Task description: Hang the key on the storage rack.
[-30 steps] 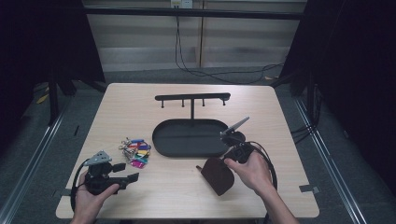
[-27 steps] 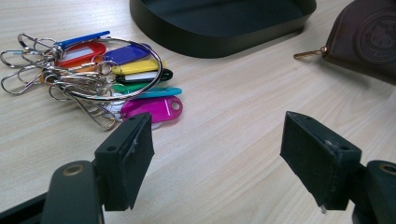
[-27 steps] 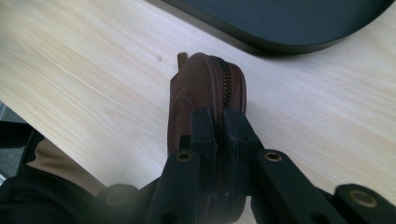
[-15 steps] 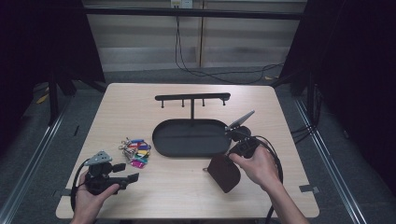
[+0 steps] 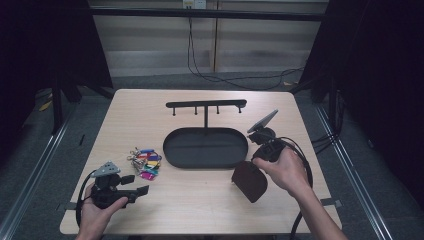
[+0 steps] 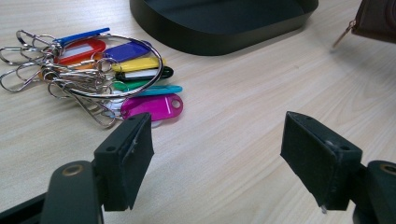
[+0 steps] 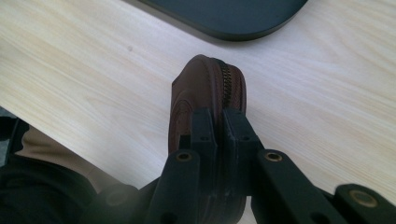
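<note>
Brown zip pouch [image 5: 249, 180] sits at the near right part of the surface [image 5: 200, 205], just off the near right end of the black oval tray [image 5: 205, 148]. We hold it in the right claw [image 5: 252, 170]. In the right gripper view the jaws are pressed together on the pouch's [image 7: 205, 93] edge, the zipper line running up just beside the pads; pale wood lies beneath, and we cannot tell whether the pouch touches it.

Left claw [image 5: 142, 190] sits low at the near left corner, jaws spread wide with nothing between them. In the left gripper view bare wood shows in the gap between the two black pads [image 6: 126, 158].

Bunch of keys with coloured tags [image 5: 144, 162] lies on the surface beside the tray's left end and just ahead of the left claw. Left gripper view gives detail: big metal ring [image 6: 116, 65], clips, tags in red, blue, yellow, green, teal and magenta.

Behind the tray, a black rack with small hooks [image 5: 206, 105] stands on a single post. Cables [image 5: 300, 155] trail from the right gripper toward the surface edge.
</note>
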Demonstrator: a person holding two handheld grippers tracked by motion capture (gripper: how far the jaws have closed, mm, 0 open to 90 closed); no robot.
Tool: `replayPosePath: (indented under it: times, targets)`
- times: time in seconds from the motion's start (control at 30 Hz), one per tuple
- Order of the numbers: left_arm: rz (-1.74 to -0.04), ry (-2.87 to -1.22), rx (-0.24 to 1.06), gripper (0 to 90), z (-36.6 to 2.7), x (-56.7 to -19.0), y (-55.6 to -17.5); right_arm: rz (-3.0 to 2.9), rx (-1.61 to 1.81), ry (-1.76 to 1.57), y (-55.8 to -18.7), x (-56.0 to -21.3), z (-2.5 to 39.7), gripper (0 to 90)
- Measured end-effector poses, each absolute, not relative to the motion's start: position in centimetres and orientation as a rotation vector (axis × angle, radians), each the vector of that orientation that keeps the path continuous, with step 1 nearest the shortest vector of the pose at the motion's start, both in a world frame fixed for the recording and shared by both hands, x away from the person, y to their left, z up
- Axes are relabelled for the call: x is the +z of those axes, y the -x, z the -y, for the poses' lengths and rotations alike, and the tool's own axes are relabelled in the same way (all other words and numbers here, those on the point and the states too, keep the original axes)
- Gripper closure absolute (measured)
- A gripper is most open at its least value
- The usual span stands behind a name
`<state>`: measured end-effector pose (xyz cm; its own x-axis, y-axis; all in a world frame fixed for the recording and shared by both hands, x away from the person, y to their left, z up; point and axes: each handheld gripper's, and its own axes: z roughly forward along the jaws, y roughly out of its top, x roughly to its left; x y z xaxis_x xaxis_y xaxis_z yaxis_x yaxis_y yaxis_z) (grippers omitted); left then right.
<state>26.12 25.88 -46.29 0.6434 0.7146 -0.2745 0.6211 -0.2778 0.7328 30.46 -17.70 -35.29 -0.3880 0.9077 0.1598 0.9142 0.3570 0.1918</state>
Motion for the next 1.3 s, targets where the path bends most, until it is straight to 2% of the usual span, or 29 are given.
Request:
replayPosePath:
  times: [0.13,0.7,1.3]
  targets:
    - [-1.047,-1.982,0.13,25.2,-25.9,-46.3,-26.1,2.598,-0.304,1.753,-30.9,-35.0,17.8,83.7]
    - [-1.043,-1.986,0.128,25.2,-25.8,-46.3,-26.2,2.583,-0.313,1.818,-31.9,-33.5,18.8,83.7]
    - [-1.045,-1.983,0.126,25.0,-25.9,-46.3,-26.2,2.562,-0.321,1.9,-34.7,-31.7,19.2,83.8]
